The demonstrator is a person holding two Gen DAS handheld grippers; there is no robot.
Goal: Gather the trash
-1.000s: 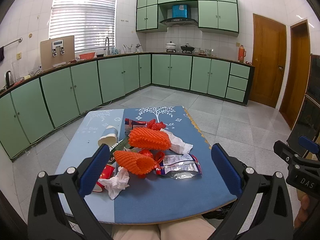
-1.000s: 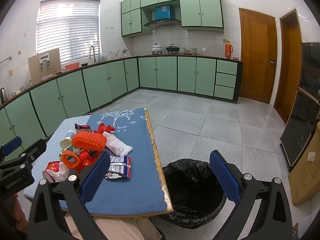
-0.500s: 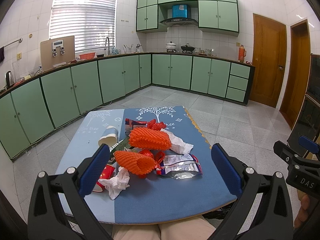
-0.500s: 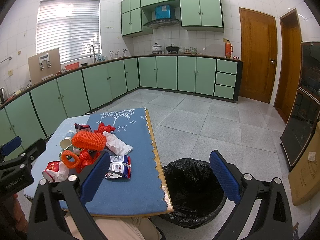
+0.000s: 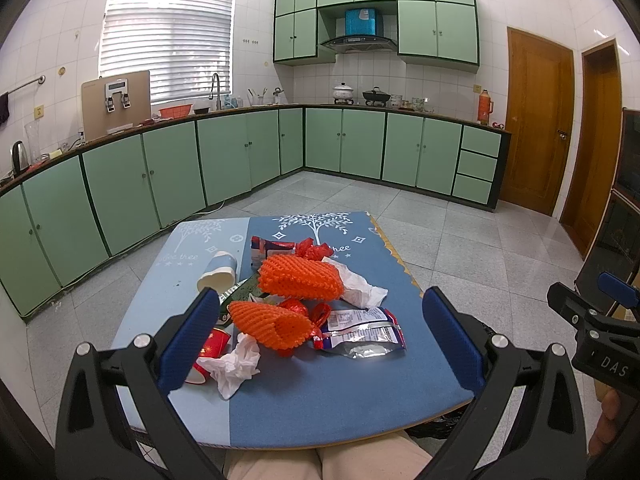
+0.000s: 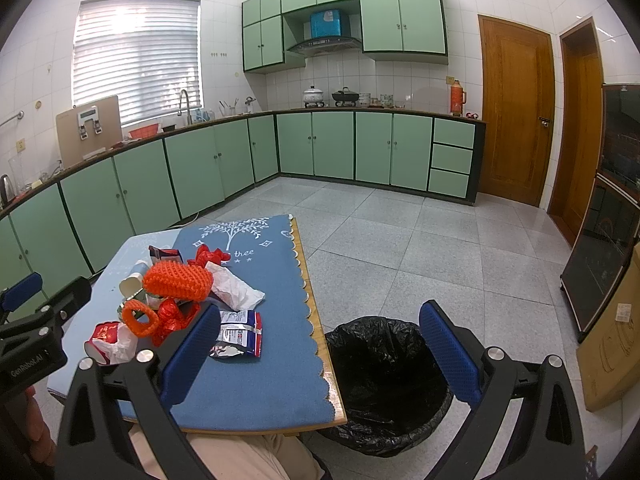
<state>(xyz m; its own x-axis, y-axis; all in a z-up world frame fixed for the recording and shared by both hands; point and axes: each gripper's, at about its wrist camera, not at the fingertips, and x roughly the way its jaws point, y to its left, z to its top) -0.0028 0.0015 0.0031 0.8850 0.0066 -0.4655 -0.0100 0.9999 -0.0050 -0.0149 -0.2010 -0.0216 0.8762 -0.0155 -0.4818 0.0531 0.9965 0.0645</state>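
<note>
Kitchen scene at the outset of trash collection. The left tongs and the right tongs both stand spread wide with nothing between their blue pads, held short of the near edge of the blue cloth-covered tabletop.

All visible rubbish lies in one heap near the middle of the tabletop: two orange foam fruit nets, a crumpled white tissue at the near left of the heap, a red paper cup touching that tissue, a silver-and-blue snack wrapper at the near right, a tipped white-and-blue paper cup at the far left, and red foil scraps at the back.

The round bin lined with a black plastic bag stands on the floor just beside the right edge of the tabletop; no item shows inside it, though its depths are dark. Judged from this, nothing is collected and the whole heap remains.

Beyond the tabletop lie grey floor tiles, green cabinets and a wooden door.
</note>
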